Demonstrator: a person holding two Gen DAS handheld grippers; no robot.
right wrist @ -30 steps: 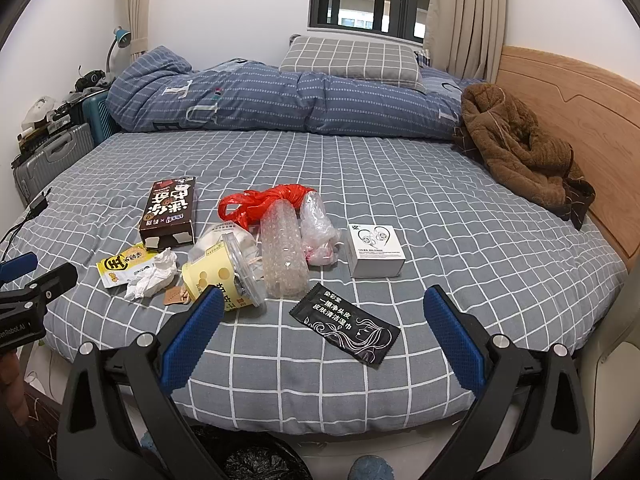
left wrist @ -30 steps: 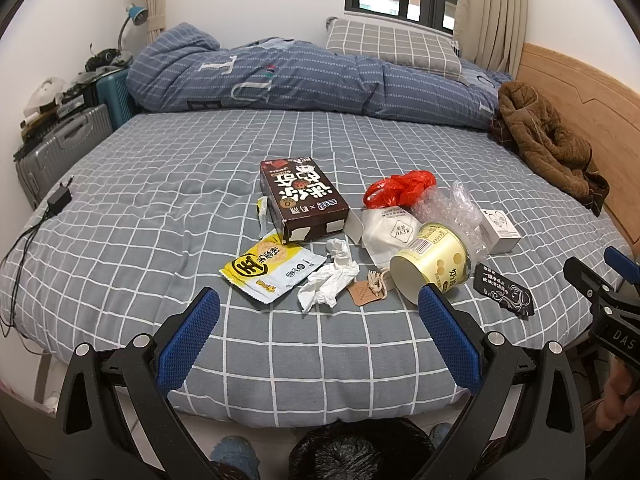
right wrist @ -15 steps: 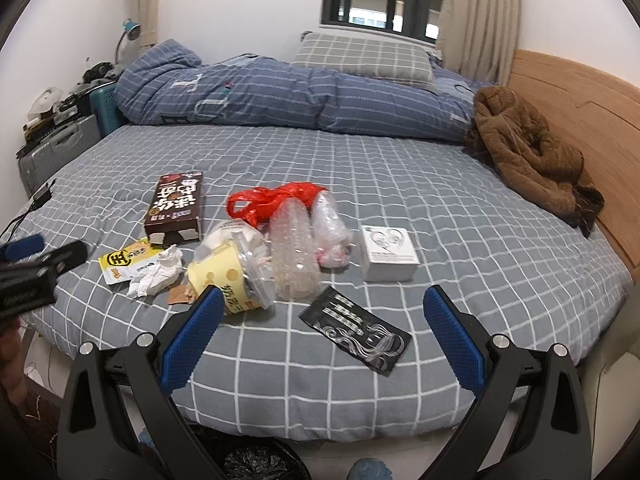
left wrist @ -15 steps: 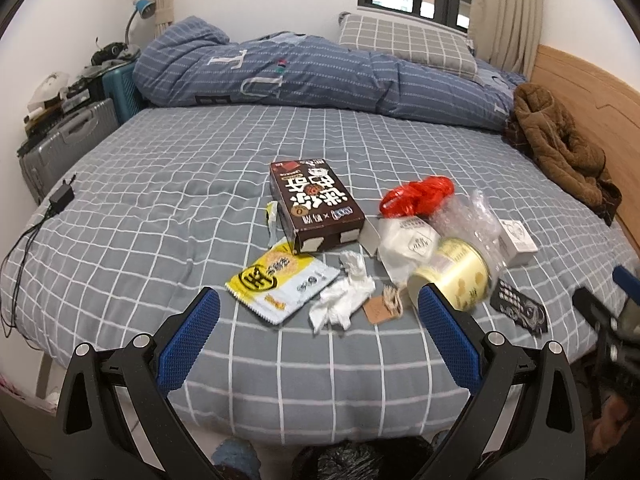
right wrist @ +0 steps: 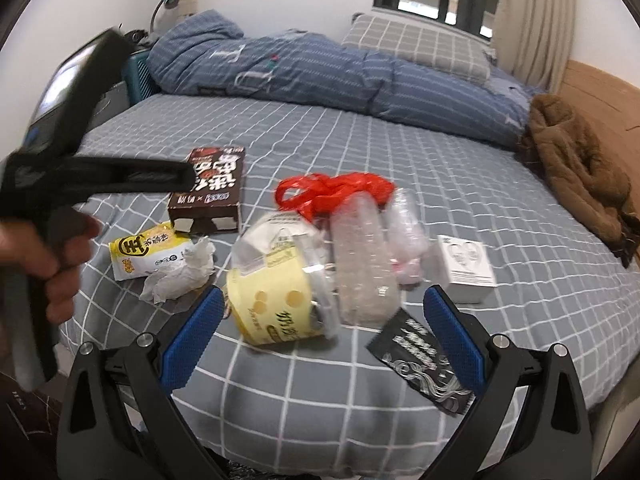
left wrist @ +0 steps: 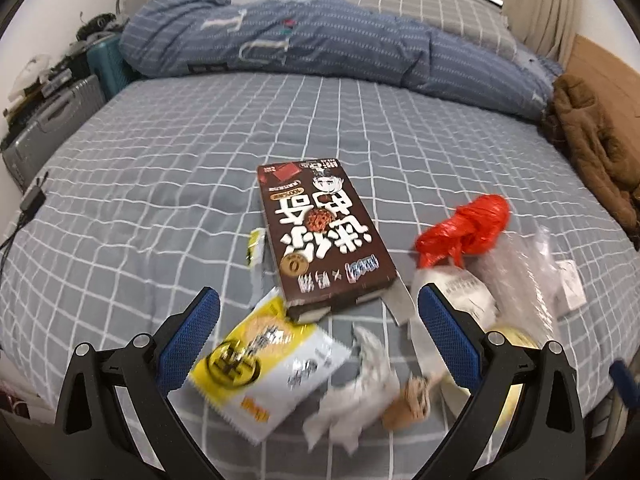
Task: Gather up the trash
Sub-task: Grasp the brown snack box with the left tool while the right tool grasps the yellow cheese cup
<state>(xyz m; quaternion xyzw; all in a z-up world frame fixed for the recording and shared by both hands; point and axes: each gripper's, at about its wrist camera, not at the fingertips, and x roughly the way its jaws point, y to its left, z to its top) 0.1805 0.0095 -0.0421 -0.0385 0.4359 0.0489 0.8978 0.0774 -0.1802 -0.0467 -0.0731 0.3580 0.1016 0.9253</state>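
Trash lies on the grey checked bed point(left wrist: 160, 184). My left gripper point(left wrist: 316, 332) is open just in front of the brown box point(left wrist: 324, 236), above the yellow snack packet point(left wrist: 264, 364) and crumpled tissue point(left wrist: 360, 392). My right gripper point(right wrist: 320, 328) is open over the yellow cup point(right wrist: 276, 304), with the clear plastic bottle point(right wrist: 364, 256) behind it. A red plastic bag point(right wrist: 332, 192), white small box point(right wrist: 466, 266) and black sachet point(right wrist: 420, 356) lie nearby. The left gripper's body also shows in the right wrist view point(right wrist: 96, 176), blurred.
A blue duvet point(left wrist: 320, 48) and pillow point(left wrist: 432, 12) lie at the bed's far side. A brown jacket point(right wrist: 580, 168) lies by the wooden headboard. Suitcases point(left wrist: 48, 120) stand left of the bed. A charger cable point(left wrist: 24, 216) trails over the left edge.
Both grippers have moved forward and down toward the trash. The left one now hangs close over the brown box and yellow packet; the right one is close over the yellow cup.
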